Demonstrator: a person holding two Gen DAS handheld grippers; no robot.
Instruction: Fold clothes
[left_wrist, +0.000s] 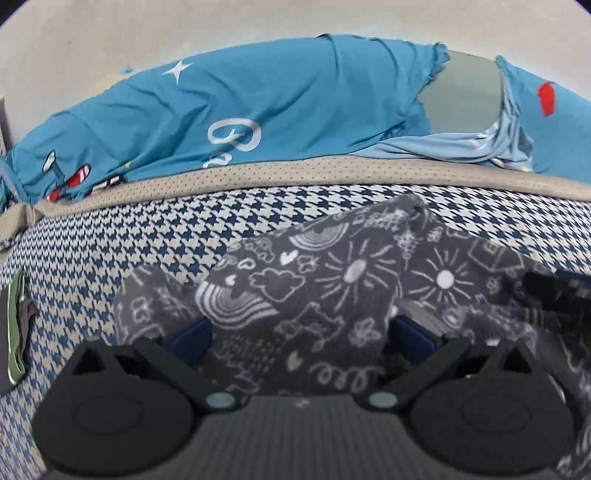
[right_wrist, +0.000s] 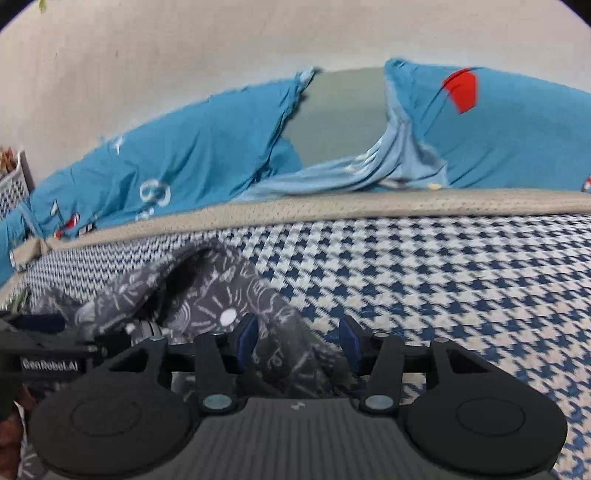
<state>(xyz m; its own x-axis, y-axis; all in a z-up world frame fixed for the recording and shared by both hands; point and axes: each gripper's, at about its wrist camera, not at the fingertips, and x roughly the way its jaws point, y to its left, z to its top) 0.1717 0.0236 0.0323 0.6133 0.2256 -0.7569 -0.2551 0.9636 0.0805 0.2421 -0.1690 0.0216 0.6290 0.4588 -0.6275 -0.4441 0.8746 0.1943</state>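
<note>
Grey doodle-print garment (left_wrist: 295, 291), patterned with white suns, clouds and rainbows, bunched on a blue-and-white houndstooth bed cover (left_wrist: 122, 240). Left gripper (left_wrist: 301, 338) low over the cover, its two blue pads far apart with a thick fold of the garment heaped between and over them; whether the pads press on the cloth cannot be told from the left wrist view. Right gripper (right_wrist: 299, 341) just beside it, jaws parted, blue pads apart with a tail of the same grey garment (right_wrist: 221, 295) lying between them, seemingly touching the left pad and clear of the right one. Part of the left gripper (right_wrist: 44, 354) visible at the left edge of the right wrist view, buried in the same cloth. Beige perforated edging (left_wrist: 332, 173) along the far side of the cover. Beyond it, blue printed bedding (left_wrist: 258, 110) with a grey pillow (left_wrist: 465, 99) showing through a gap, against a pale wall (right_wrist: 184, 48).
</note>
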